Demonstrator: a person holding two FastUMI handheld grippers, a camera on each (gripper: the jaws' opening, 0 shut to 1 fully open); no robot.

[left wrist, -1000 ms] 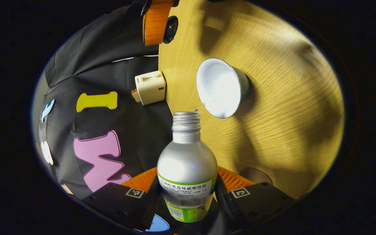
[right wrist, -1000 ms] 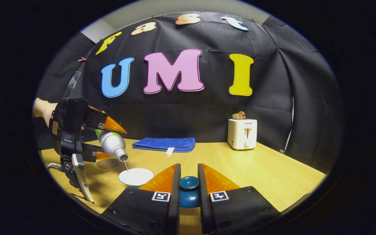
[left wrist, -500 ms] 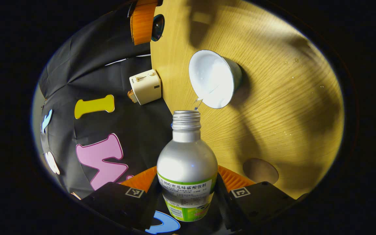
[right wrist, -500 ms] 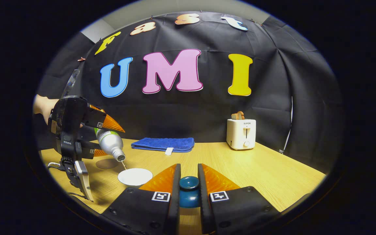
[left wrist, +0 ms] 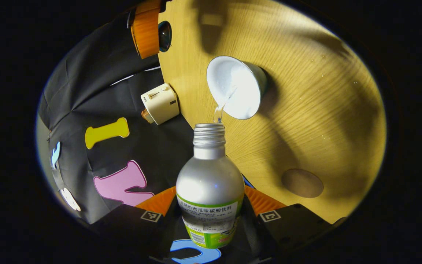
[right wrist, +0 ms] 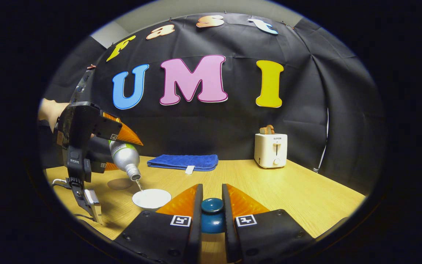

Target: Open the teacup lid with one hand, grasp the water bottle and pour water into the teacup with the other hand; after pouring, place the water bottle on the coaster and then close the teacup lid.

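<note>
The wooden table (right wrist: 288, 190) carries a teacup (right wrist: 151, 198), coaster (right wrist: 119, 183), folded blue towel (right wrist: 183, 161) (far edge) and toaster (right wrist: 271, 150).

A folded blue towel (right wrist: 183, 162) lies at the back of the wooden bench (right wrist: 306, 194), against the black cloth wall (right wrist: 203, 124). To its right, well apart, stands a white toaster (right wrist: 271, 150) with bread (right wrist: 267, 129) poking out of its top. A white cord (right wrist: 324, 146) hangs down the cloth beside it.

The silver water bottle (right wrist: 124, 158) is tilting mouth-down, streaming water into the open white teacup (right wrist: 151, 198); the round coaster (left wrist: 302, 182) is lying at four o'clock; the teal lid (right wrist: 212, 205) is hovering.
</note>
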